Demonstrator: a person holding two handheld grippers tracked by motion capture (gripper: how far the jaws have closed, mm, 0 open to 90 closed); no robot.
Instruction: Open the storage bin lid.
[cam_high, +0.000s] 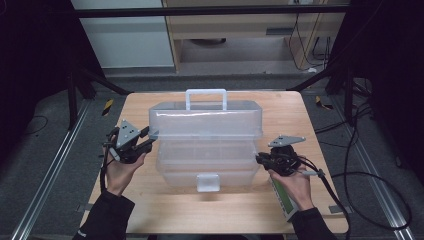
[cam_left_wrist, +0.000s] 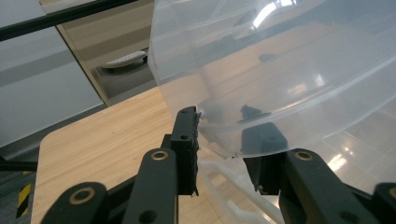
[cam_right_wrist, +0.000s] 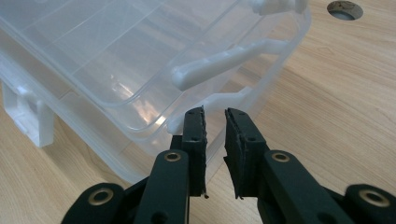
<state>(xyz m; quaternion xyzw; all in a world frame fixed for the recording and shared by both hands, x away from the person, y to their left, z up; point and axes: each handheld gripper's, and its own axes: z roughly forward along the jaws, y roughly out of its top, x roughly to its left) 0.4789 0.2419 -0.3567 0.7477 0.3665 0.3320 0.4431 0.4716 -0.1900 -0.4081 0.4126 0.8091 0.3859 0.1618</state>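
A clear plastic toolbox (cam_high: 205, 167) sits mid-table with its lid (cam_high: 205, 120) raised; a white handle (cam_high: 206, 97) tops the lid and a white latch (cam_high: 208, 182) hangs at the front. My left gripper (cam_high: 150, 136) is at the lid's left corner. In the left gripper view the curved lid wall (cam_left_wrist: 280, 70) passes between the jaws of my left gripper (cam_left_wrist: 224, 126), one pad on its edge, the other seen through the plastic. My right gripper (cam_high: 259, 159) rests by the box's right end. There the box rim (cam_right_wrist: 140, 135) lies just ahead of my right gripper (cam_right_wrist: 215, 116), jaws a narrow gap apart, nothing clamped.
The wooden table (cam_high: 280, 110) has bare room left, right and in front of the box. A round hole (cam_right_wrist: 344, 9) is in the tabletop. A black cable (cam_high: 370, 180) trails off the right edge. Metal rails and a cabinet (cam_high: 240, 30) lie beyond the table.
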